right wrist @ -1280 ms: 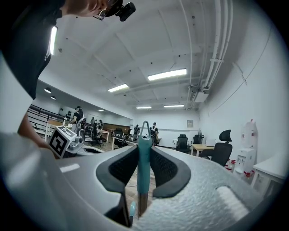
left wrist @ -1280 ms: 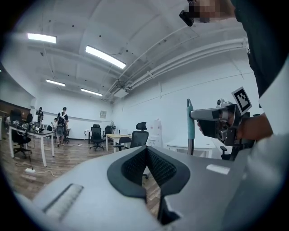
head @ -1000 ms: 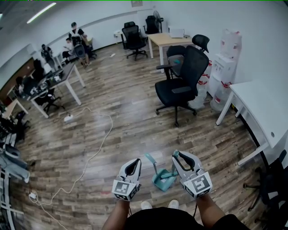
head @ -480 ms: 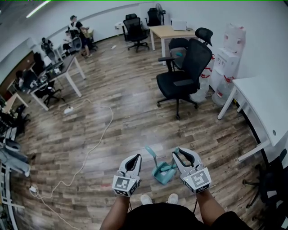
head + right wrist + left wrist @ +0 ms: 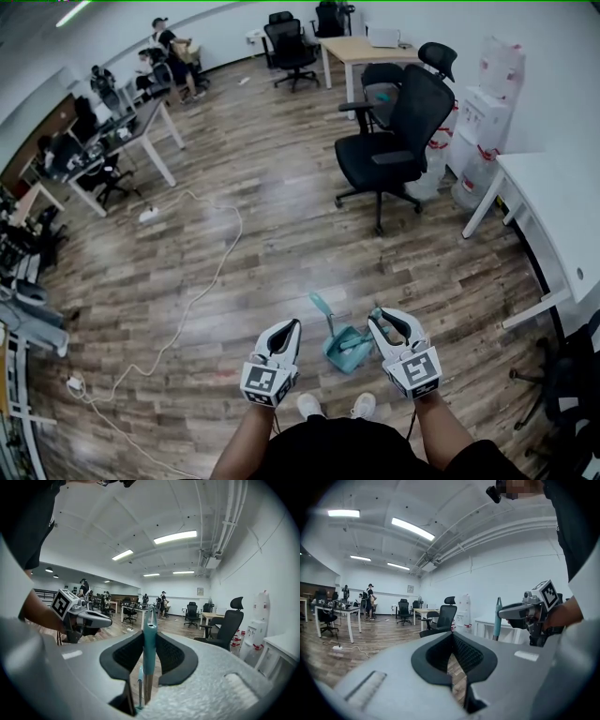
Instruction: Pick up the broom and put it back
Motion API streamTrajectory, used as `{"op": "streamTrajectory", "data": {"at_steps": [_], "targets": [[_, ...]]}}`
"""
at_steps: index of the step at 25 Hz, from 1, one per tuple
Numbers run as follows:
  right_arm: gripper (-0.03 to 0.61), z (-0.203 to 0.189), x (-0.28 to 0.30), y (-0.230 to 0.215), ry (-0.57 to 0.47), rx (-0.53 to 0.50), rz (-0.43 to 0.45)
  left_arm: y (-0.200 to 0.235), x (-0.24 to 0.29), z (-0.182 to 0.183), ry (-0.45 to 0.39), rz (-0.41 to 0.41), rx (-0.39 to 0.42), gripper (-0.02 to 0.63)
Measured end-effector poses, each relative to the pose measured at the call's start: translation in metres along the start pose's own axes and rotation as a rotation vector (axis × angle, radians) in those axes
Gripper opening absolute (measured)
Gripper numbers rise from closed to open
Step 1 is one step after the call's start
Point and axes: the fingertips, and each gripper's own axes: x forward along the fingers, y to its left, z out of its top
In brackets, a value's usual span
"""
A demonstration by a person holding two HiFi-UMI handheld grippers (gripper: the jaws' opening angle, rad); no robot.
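The only print in sight is the black-and-white square marker on each gripper's cube, a pattern and not letters; no brand or label can be read on the broom or the dustpan. The right gripper [image 5: 381, 318] has its jaws closed partway on the slim teal plastic broom handle [image 5: 149, 620]. In the right gripper view the two black ribbed pads press on it from either side, and the handle stands upright between them with its looped tip poking out just above the pads. From the left gripper view the same handle shows as a teal post rising out of the right gripper. Below the grip the handle runs down toward the teal plastic dustpan [image 5: 345, 350] on the wood-plank floor [image 5: 262, 234]. The dustpan sits just ahead of the person's white shoes [image 5: 307, 405] and between the two grippers, with its own teal handle slanting up and to the left. Whether the broom's head sits inside the pan cannot be told. The left gripper [image 5: 292, 326] holds nothing – its pads meet at the tips, and it hangs just left of the dustpan, apart from it. A black mesh office chair [image 5: 394, 141] stands well beyond, toward the white desk at the floor's right edge.
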Motion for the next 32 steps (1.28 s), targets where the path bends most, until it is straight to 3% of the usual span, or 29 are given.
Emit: {"op": "streamTrajectory", "data": {"at_steps": [11, 23, 32], "targets": [[0.091, -0.06, 0.005, 0.009, 0.112, 0.015, 0.043, -0.005, -0.009, -0.034, 0.082, 0.001, -0.024, 0.018], [0.089, -0.155, 0.008, 0.024, 0.321, 0.02, 0.105, -0.014, -0.018, -0.071, 0.181, 0.029, -0.093, 0.018], [0.089, -0.214, 0.011, 0.035, 0.486, -0.001, 0.118, -0.016, -0.013, -0.102, 0.216, 0.02, -0.092, 0.018]]}}
